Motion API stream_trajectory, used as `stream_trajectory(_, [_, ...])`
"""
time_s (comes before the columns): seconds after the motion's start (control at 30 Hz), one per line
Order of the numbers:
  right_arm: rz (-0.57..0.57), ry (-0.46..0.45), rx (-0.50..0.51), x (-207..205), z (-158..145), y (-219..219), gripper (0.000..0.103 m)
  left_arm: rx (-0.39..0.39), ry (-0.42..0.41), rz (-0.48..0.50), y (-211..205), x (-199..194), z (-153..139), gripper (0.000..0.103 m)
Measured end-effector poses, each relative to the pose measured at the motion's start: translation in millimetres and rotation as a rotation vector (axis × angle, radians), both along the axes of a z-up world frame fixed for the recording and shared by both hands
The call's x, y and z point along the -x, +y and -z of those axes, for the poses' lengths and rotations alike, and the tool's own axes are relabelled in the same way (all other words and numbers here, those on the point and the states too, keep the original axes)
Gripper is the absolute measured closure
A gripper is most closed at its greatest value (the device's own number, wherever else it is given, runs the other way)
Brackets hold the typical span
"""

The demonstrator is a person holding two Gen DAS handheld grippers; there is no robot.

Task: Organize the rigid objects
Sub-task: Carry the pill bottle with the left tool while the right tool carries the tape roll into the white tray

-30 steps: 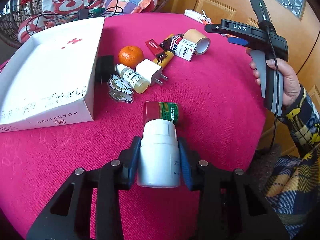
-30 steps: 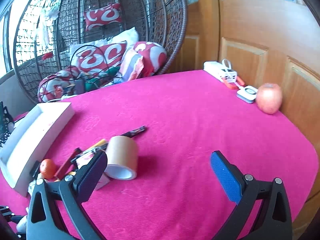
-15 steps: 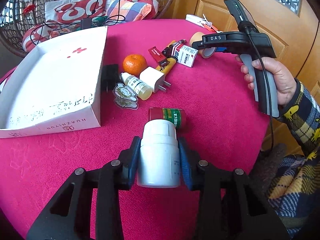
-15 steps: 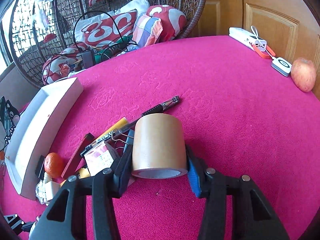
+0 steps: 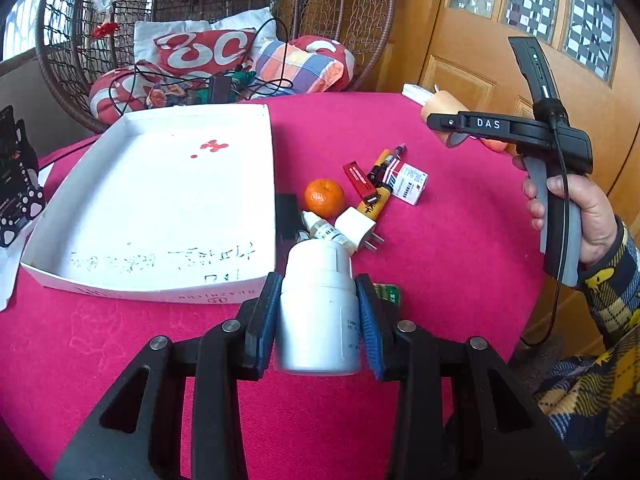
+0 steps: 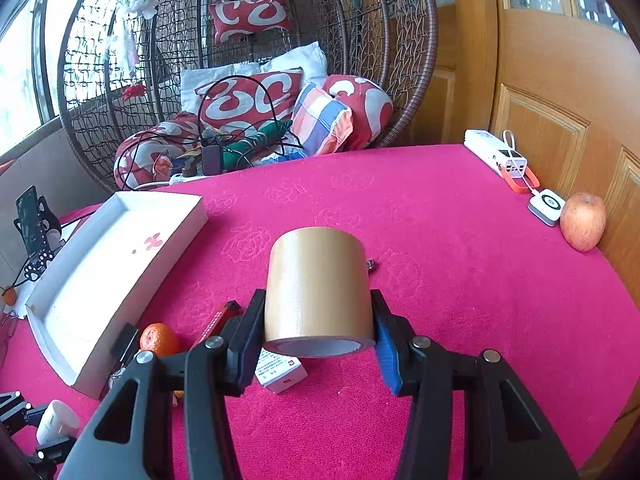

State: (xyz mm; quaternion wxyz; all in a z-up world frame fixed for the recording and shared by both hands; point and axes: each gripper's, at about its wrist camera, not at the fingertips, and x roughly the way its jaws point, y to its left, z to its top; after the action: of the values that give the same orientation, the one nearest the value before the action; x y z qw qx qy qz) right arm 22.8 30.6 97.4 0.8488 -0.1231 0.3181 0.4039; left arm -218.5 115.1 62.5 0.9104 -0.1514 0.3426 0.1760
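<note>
Your right tongs (image 6: 320,340) have just closed on the brown tape roll (image 6: 318,284); left tongs (image 5: 318,322) clamp the white bottle (image 5: 318,312). Both loads, now lifted, can go into the white tray (image 5: 160,200).

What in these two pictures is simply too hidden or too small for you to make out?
- Left wrist view: the green-labelled item shows only a sliver behind the left gripper and its white bottle.
- Left wrist view: the print on the white box is too blurred to read.
- Right wrist view: the right gripper and its tape roll hide most of the small carton.
</note>
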Motion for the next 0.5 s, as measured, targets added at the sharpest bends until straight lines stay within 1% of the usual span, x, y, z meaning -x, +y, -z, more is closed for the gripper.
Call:
stream_trajectory(0.1, [-0.031,-0.022,-0.002,10,-7,9,0.054,-0.023,-0.036,-0.073,19,7,-13,0.067])
stream_trajectory(0.17, [-0.057,-0.032,0.0,18,-11,17,0.054,-0.055,-0.044,-0.135,33,9,-19,0.067])
stream_trajectory(0.23, [-0.085,-0.039,0.0,26,-14,25,0.054,-0.11,0.004,-0.216,49,6,-19,0.067])
stream_trajectory(0.27, [-0.102,-0.038,0.001,29,-16,31,0.054,-0.12,0.017,-0.248,59,4,-17,0.067])
stream_trajectory(0.33, [-0.14,-0.014,-0.004,35,-17,42,0.054,-0.115,0.043,-0.305,78,0,-13,0.067])
stream_trajectory(0.4, [-0.19,0.02,-0.014,43,-18,54,0.054,-0.127,0.057,-0.345,90,-1,-10,0.067])
stream_trajectory(0.5, [-0.265,0.026,-0.026,61,-21,74,0.054,-0.147,0.07,-0.388,103,-6,-8,0.067])
